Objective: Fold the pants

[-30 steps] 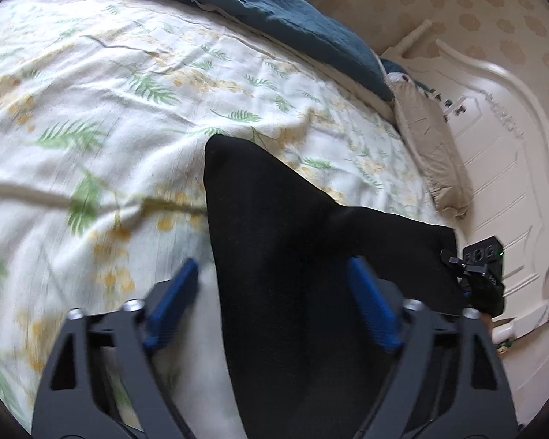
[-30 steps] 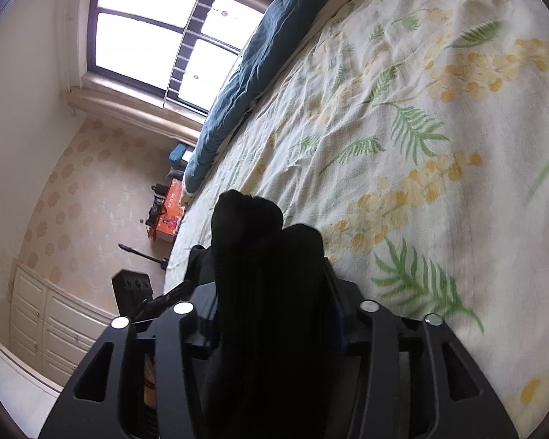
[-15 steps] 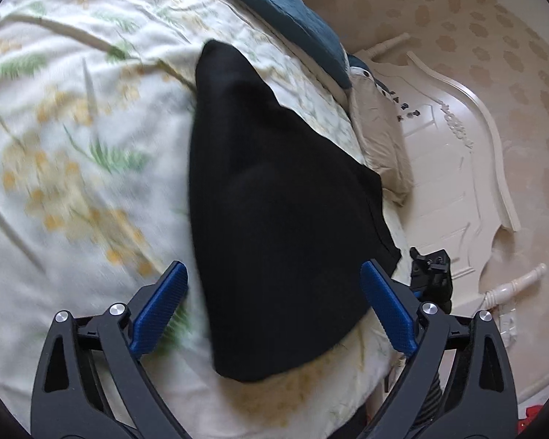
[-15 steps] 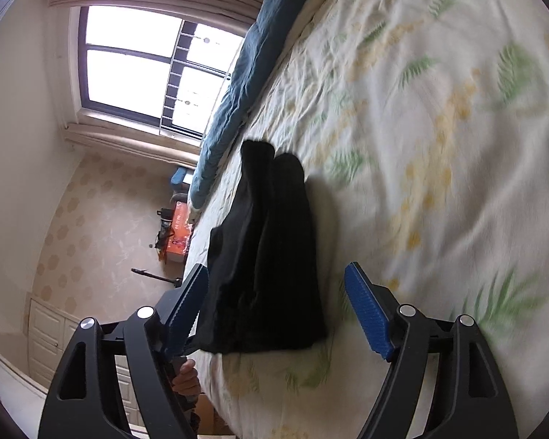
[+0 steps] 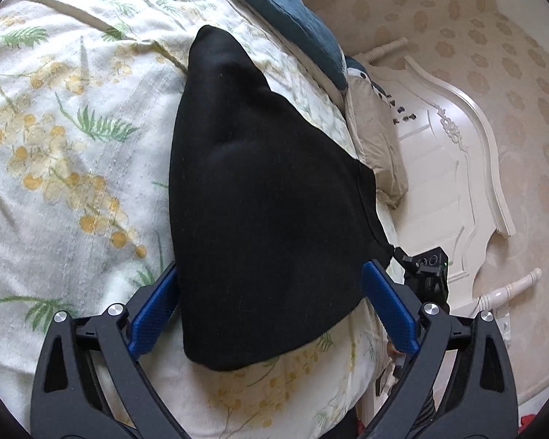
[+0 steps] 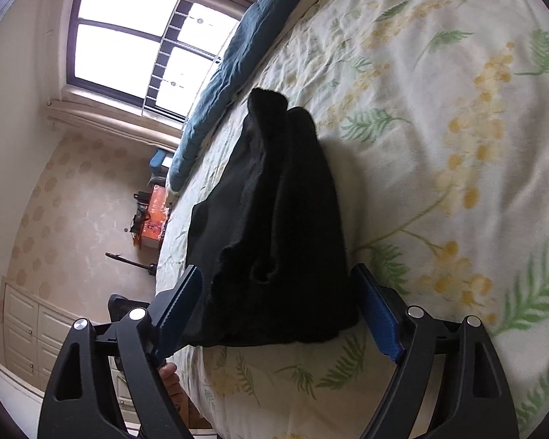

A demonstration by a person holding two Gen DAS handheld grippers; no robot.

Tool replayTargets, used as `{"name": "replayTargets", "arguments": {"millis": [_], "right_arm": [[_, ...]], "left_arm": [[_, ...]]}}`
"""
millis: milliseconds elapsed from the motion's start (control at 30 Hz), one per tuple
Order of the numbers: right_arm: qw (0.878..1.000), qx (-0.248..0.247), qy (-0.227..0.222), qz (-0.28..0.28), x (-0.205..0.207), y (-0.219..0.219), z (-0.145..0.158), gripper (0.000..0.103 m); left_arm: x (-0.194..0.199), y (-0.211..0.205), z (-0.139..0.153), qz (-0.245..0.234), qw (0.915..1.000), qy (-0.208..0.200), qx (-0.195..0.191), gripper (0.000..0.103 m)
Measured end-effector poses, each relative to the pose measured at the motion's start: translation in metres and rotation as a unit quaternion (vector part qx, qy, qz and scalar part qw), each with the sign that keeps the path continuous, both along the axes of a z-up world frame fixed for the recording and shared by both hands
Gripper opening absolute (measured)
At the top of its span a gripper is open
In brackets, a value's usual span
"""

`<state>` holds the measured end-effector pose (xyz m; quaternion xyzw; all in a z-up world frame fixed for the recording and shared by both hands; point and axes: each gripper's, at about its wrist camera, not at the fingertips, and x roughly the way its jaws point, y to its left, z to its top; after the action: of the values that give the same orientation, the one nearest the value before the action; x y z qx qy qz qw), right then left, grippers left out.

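The black pants (image 5: 260, 201) lie folded in a compact bundle on the floral bedsheet (image 5: 62, 146), near the bed's edge. My left gripper (image 5: 271, 311) is open, its blue pads either side of the bundle's near end, holding nothing. In the right wrist view the folded pants (image 6: 278, 241) show stacked layers on the sheet (image 6: 439, 146). My right gripper (image 6: 282, 311) is open, with its pads wide on both sides of the bundle's near edge.
A dark blue duvet (image 5: 285, 7) lies along the far side of the bed. A beige pillow (image 5: 377, 146) rests by the white headboard (image 5: 457, 153). A window (image 6: 139, 44), white cabinets (image 6: 22, 329) and an orange box (image 6: 157, 216) lie beyond the bed edge.
My right gripper was shut on the pants a second ago; it has opened and drawn back, leaving the bundle on the bed. My left gripper has moved in over the bundle's near end.
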<state>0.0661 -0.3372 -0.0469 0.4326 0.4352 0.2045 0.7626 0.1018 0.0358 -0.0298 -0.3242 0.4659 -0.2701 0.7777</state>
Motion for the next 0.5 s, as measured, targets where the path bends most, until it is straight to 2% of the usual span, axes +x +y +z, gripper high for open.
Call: {"name": "replayTargets", "arguments": {"millis": [167, 267, 300, 333, 367, 400, 500], "right_arm": [[1.0, 0.017, 0.002, 0.002, -0.001, -0.008, -0.008, 0.082], [0.999, 0.026, 0.002, 0.035, 0.008, 0.003, -0.01, 0.082], [0.999, 0.018, 0.0, 0.042, 0.01, 0.008, -0.01, 0.082], [0.999, 0.012, -0.002, 0.045, 0.012, 0.012, -0.009, 0.081], [0.999, 0.01, -0.002, 0.047, 0.014, 0.015, -0.008, 0.074], [0.999, 0.007, 0.003, 0.047, 0.016, 0.017, -0.01, 0.063], [0.999, 0.015, 0.004, 0.044, 0.015, 0.016, -0.016, 0.05]], "left_arm": [[0.001, -0.001, -0.001, -0.003, 1.0, 0.002, 0.004, 0.097], [-0.001, -0.007, -0.001, -0.004, 0.9998, -0.005, 0.017, 0.096], [-0.001, -0.01, -0.001, -0.007, 0.9997, -0.005, 0.023, 0.089], [0.0, -0.013, -0.003, -0.01, 0.9994, 0.002, 0.032, 0.075], [0.001, -0.013, -0.006, -0.011, 0.9992, 0.008, 0.036, 0.072], [0.002, -0.012, -0.007, -0.01, 0.9992, 0.01, 0.037, 0.068], [0.003, -0.007, -0.009, -0.008, 0.9994, 0.021, 0.027, 0.057]]}}
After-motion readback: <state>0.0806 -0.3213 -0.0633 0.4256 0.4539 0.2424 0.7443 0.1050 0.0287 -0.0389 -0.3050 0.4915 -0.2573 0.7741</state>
